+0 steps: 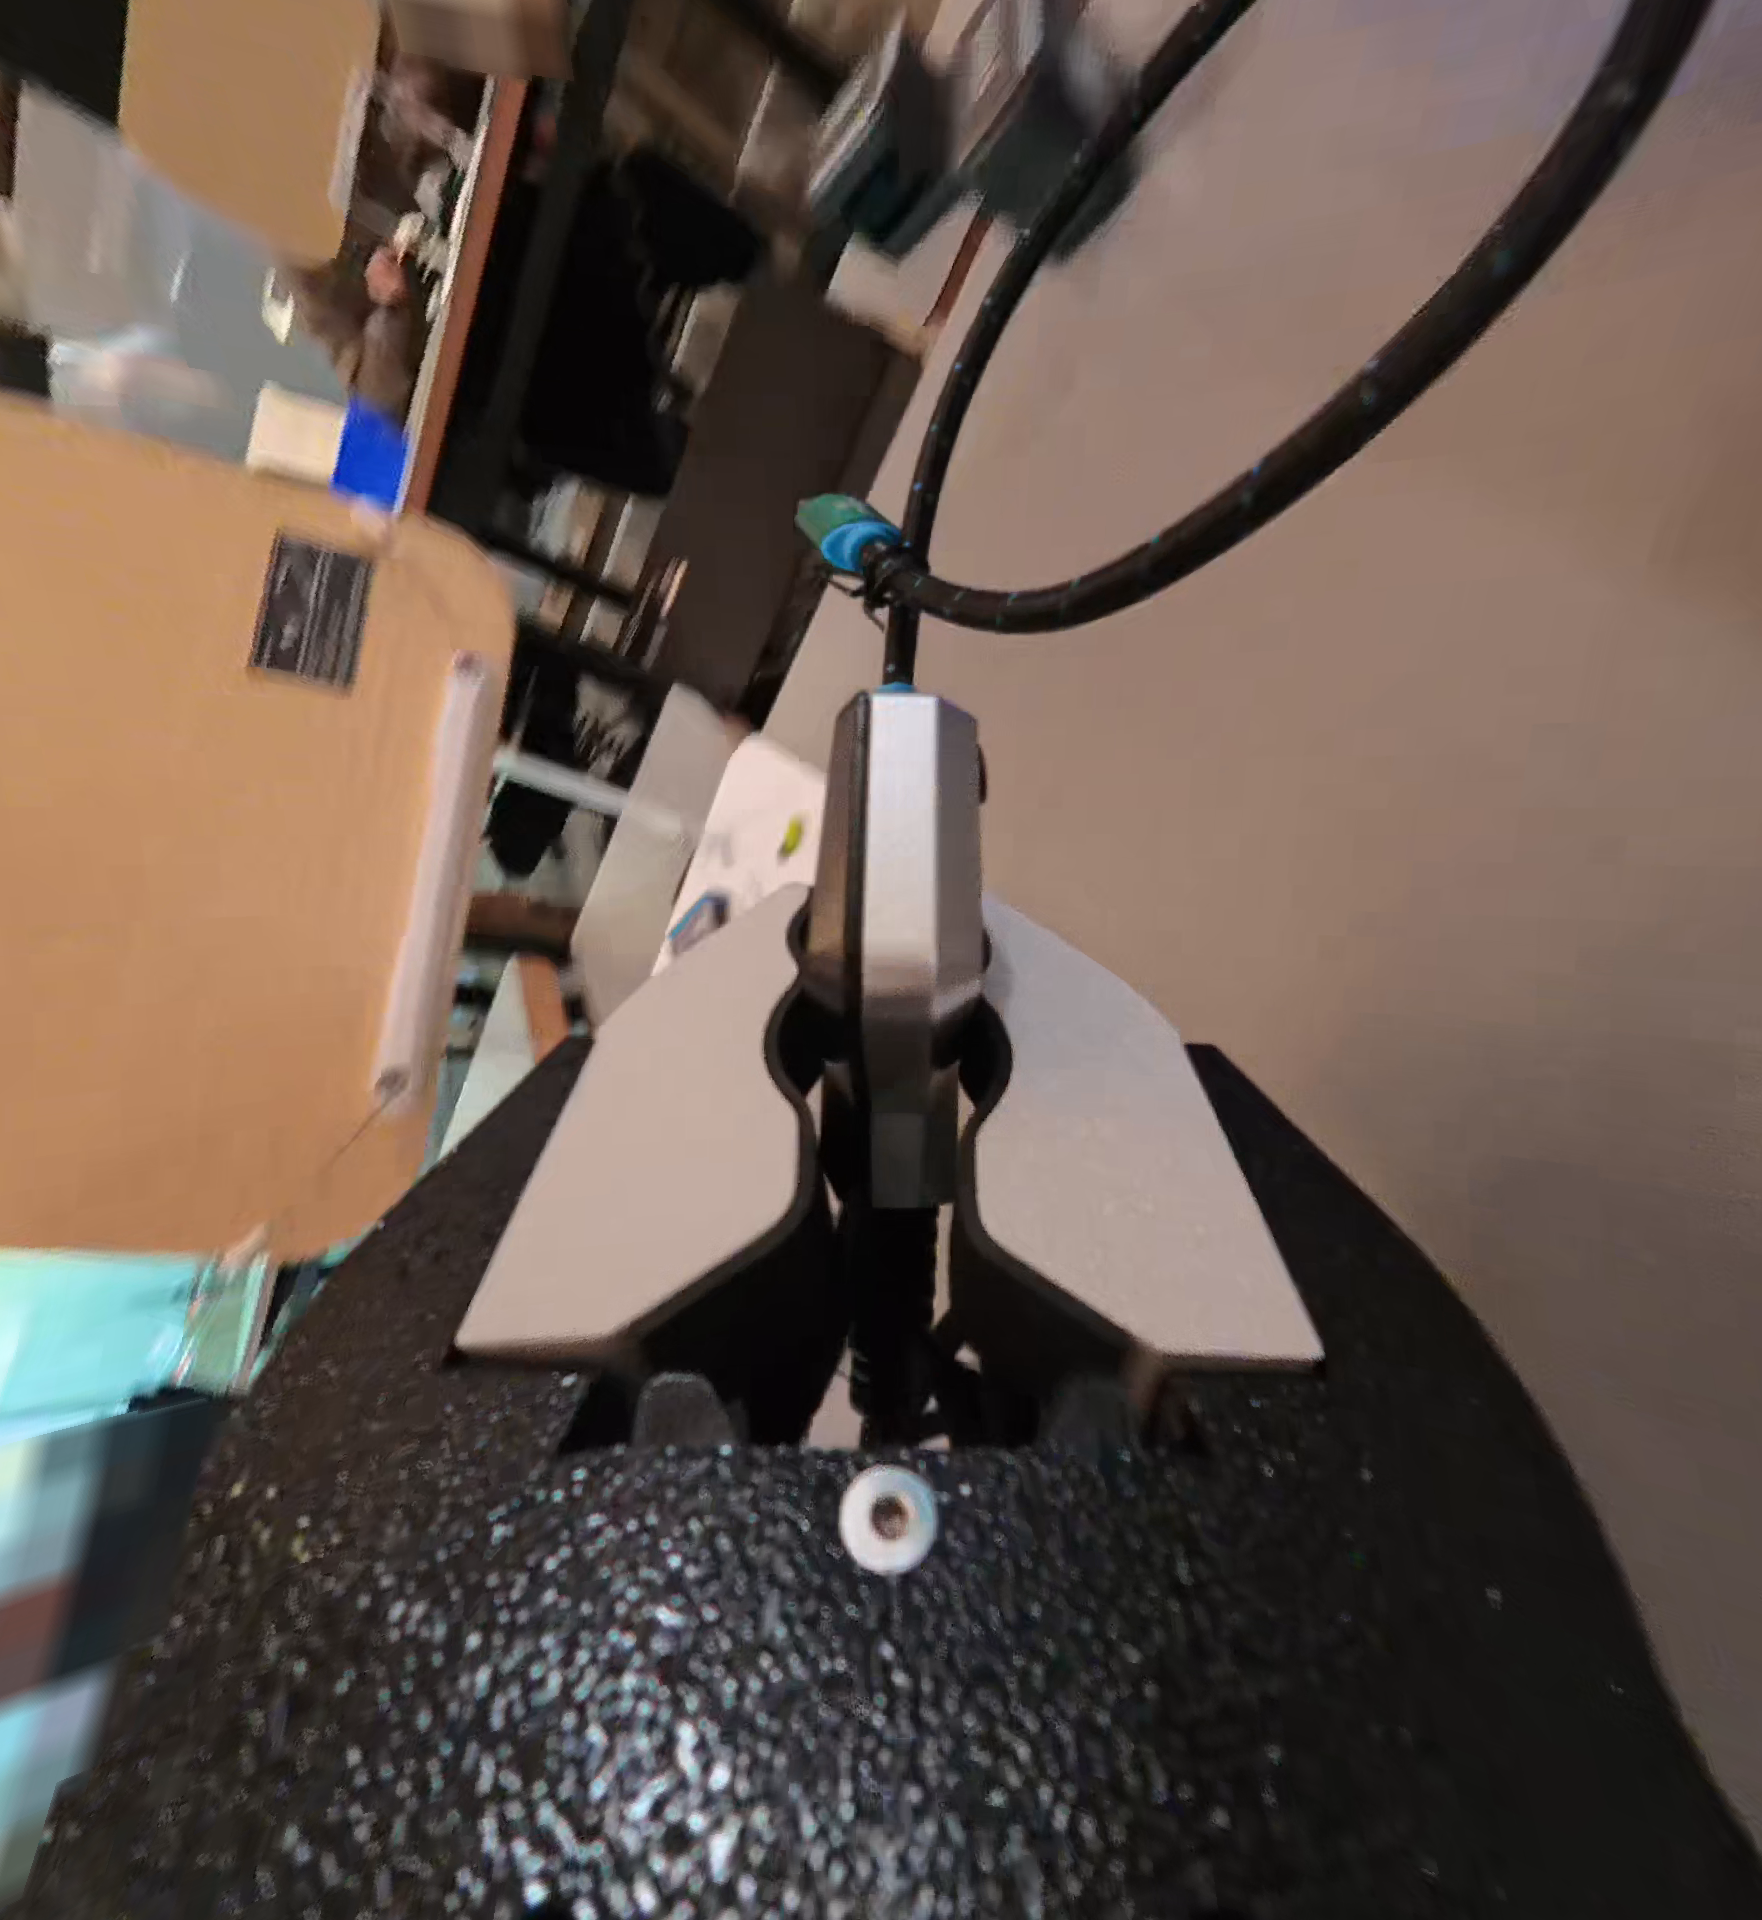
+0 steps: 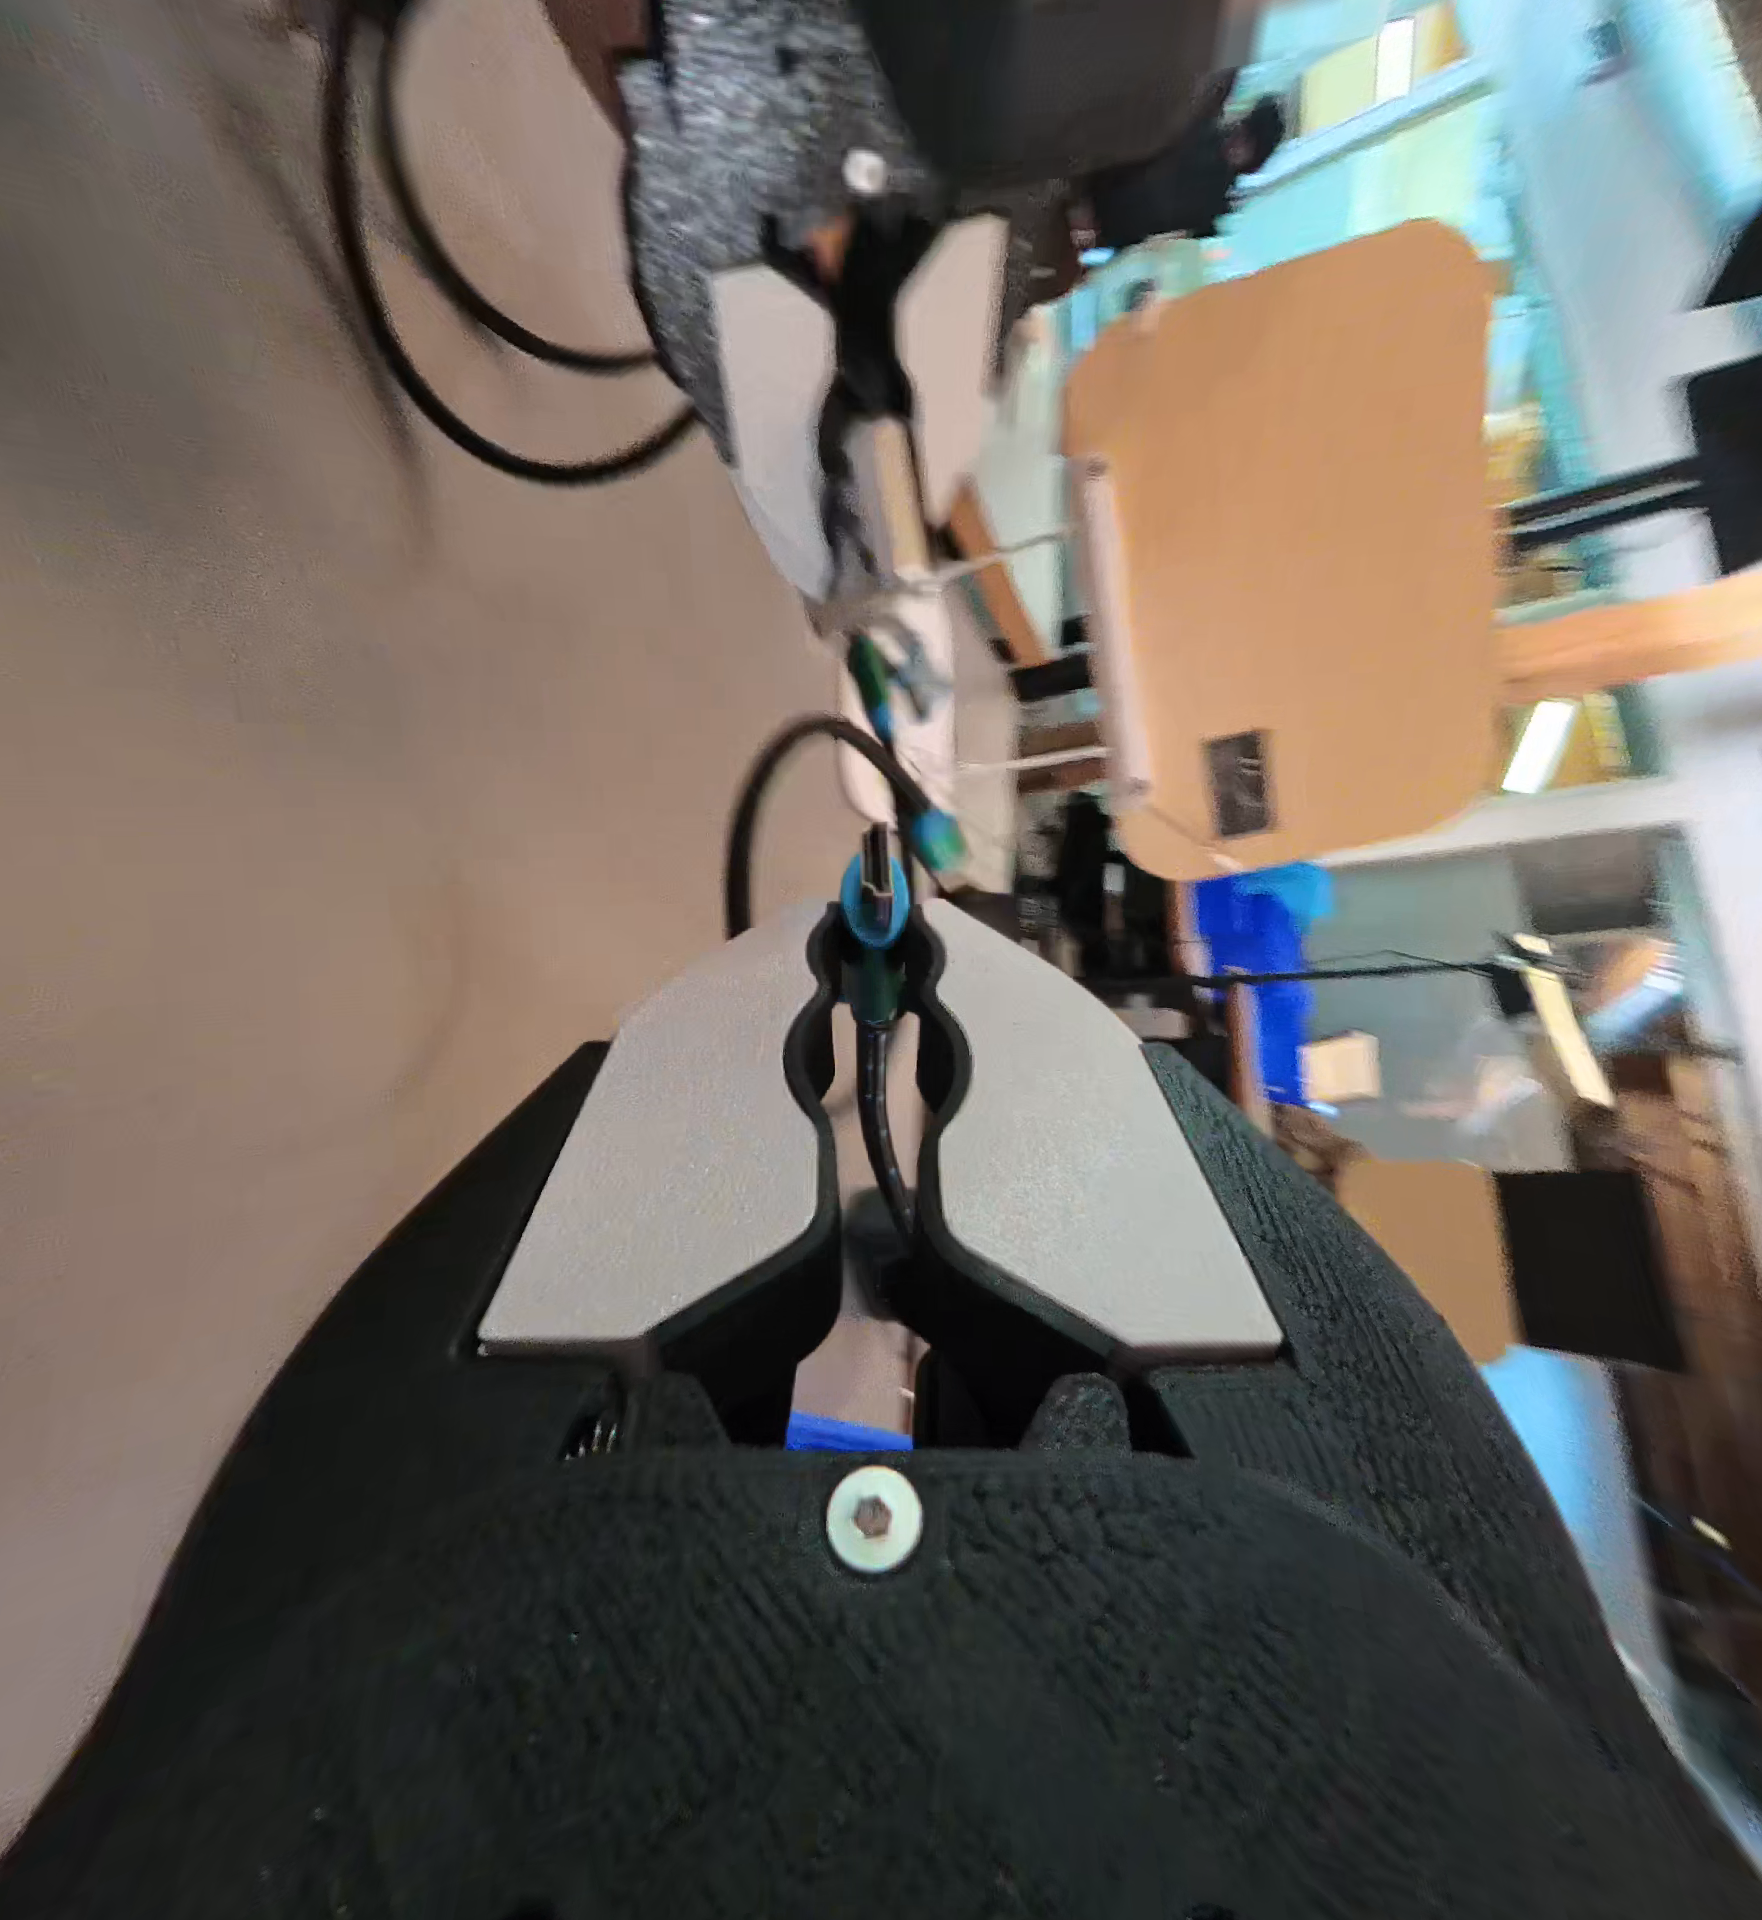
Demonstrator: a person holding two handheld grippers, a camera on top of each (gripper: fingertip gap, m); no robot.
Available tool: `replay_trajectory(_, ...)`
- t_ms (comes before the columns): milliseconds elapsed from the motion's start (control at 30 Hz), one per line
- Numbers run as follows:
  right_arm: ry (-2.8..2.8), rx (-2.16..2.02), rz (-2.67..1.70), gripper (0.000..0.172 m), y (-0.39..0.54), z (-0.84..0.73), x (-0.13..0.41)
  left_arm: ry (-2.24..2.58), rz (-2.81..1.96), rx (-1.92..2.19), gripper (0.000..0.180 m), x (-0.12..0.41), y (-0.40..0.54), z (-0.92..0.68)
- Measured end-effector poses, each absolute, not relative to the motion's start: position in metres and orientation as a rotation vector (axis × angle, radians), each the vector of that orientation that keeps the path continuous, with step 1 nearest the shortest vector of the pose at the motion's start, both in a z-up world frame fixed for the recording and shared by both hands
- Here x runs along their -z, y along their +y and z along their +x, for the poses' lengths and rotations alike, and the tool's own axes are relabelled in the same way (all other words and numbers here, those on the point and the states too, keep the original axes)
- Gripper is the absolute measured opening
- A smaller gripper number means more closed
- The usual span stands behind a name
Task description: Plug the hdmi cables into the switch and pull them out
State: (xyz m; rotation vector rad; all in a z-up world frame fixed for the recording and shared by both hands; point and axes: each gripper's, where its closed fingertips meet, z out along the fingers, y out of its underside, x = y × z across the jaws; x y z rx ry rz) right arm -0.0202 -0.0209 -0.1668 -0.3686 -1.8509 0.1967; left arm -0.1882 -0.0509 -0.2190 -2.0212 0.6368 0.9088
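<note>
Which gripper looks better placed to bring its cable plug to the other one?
Probably the right gripper: its pads clamp a blue-collared cable plug whose metal tip sticks out, bare. The left gripper grips a bulkier silver adapter, better held steady.

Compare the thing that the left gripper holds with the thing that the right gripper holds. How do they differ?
The left gripper clamps a broad grey metal block; the right gripper clamps a slim green-and-blue cable plug. The block sticks far past the fingertips; the plug only slightly. Both have a black braided cable.
</note>
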Motion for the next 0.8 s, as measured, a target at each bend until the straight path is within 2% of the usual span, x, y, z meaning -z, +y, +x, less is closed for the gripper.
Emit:
replay_trajectory(100,-1.834,-0.204,-0.404,0.01,-0.013,-0.003,0.166,0.489,-2.072,-1.066,0.022,0.213,-0.079,-0.237)
replay_trajectory(233,-2.189,-0.335,-0.535,0.01,-0.032,0.006,0.245,0.309,-2.098,-1.15,0.022,0.206,-0.114,-0.274)
replay_trajectory(367,-2.51,-0.302,-0.555,0.01,-0.042,0.002,0.301,0.371,-2.017,-1.008,0.022,0.2,-0.112,-0.251)
replay_trajectory(533,-2.706,-0.366,-0.751,0.01,-0.039,-0.02,0.313,0.512,-1.95,-0.906,0.022,0.2,-0.098,-0.212)
replay_trajectory(700,-2.711,-0.254,-0.833,0.011,-0.032,-0.039,0.332,0.53,-1.929,-0.862,0.022,0.203,-0.091,-0.195)
replay_trajectory(800,-2.607,-0.19,-0.836,0.03,-0.022,-0.039,0.32,0.531,-1.935,-0.852,0.022,0.205,-0.092,-0.196)
